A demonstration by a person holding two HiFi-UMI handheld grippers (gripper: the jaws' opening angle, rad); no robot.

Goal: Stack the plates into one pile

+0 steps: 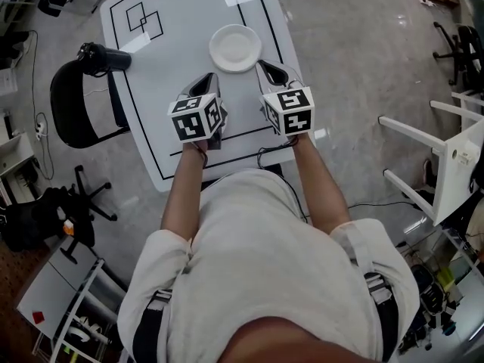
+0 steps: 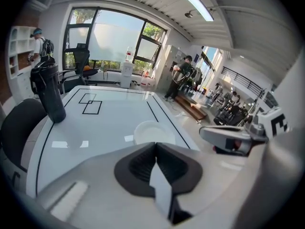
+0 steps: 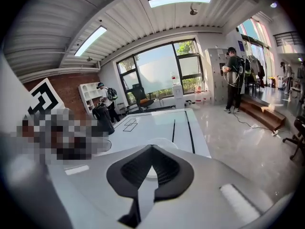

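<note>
A single pile of white plates (image 1: 235,48) sits on the white table (image 1: 181,36), inside its black outline. Whether it is one plate or more I cannot tell. My left gripper (image 1: 206,80) hovers just short of the pile on its near left, shut and holding nothing. My right gripper (image 1: 268,69) hovers at the pile's near right, also shut and holding nothing. In the left gripper view the plates (image 2: 153,131) lie right beyond the closed left gripper (image 2: 155,145), and the right gripper (image 2: 228,139) shows at the side. In the right gripper view the plate rim (image 3: 159,141) peeks over the shut right gripper (image 3: 151,148).
A black bottle (image 1: 106,57) stands at the table's left edge, with a black office chair (image 1: 76,104) beside it. A white chair (image 1: 454,153) stands on the floor to the right. Two overlapping black squares (image 1: 145,20) are drawn on the table's far left. People stand in the room beyond.
</note>
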